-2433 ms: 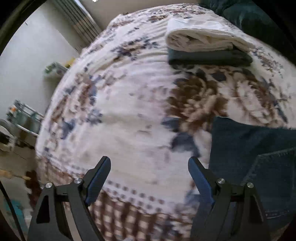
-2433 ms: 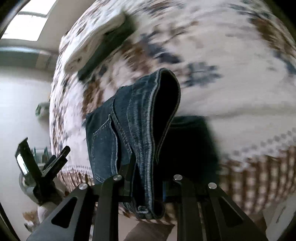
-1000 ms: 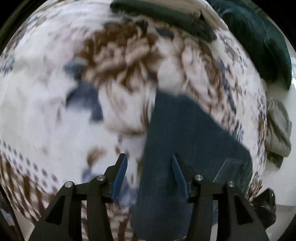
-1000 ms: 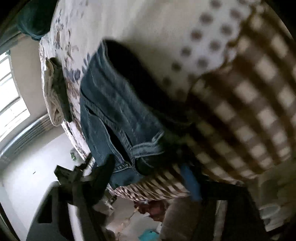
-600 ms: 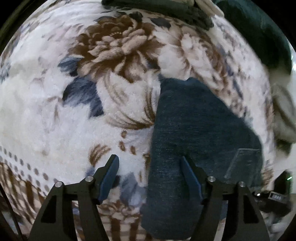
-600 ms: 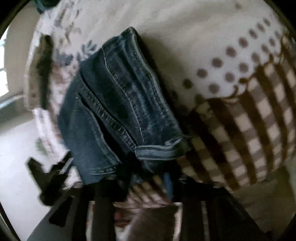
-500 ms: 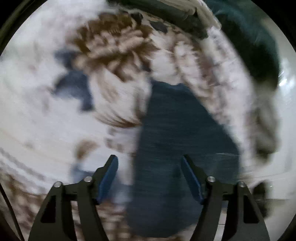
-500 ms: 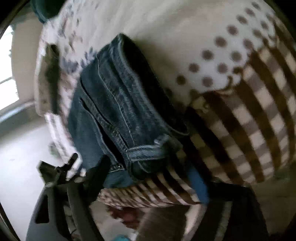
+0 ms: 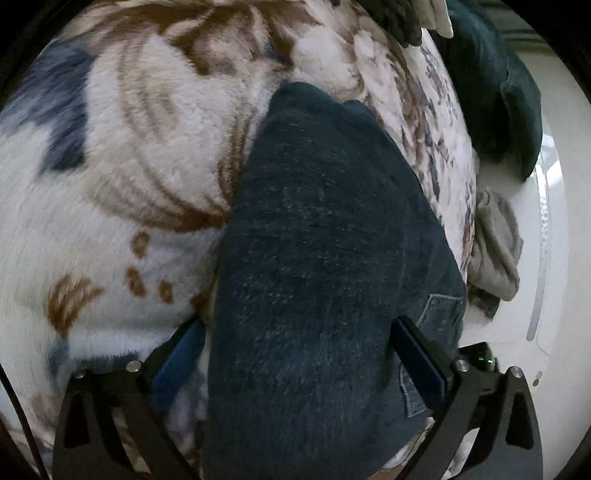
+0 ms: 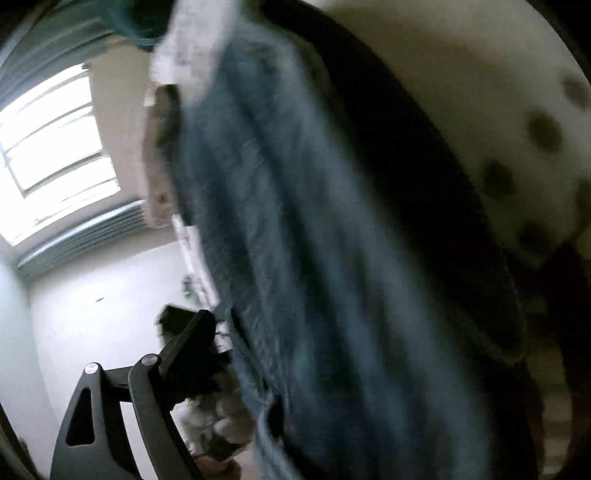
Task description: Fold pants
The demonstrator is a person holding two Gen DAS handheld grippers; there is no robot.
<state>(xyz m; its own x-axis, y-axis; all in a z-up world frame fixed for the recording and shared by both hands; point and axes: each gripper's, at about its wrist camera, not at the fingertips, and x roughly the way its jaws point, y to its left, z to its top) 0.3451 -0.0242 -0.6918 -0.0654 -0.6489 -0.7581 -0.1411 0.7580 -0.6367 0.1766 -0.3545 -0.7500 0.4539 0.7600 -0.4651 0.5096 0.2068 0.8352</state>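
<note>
Jeans lie folded on the blanket, no readable label. Left gripper straddles them, spread wide. Right gripper's state is unclear.

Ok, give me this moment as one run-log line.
stage: folding | jeans: folded stack on floral blanket | left tool: open, straddling jeans | right tool: view blurred, state unclear, close against denim

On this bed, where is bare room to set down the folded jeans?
The floral blanket lies bare left of the jeans, as far as the view's left edge. It is crowded on the right: a grey garment and a dark green cloth lie along that edge. Stacked folded clothes sit at the far end.
</note>
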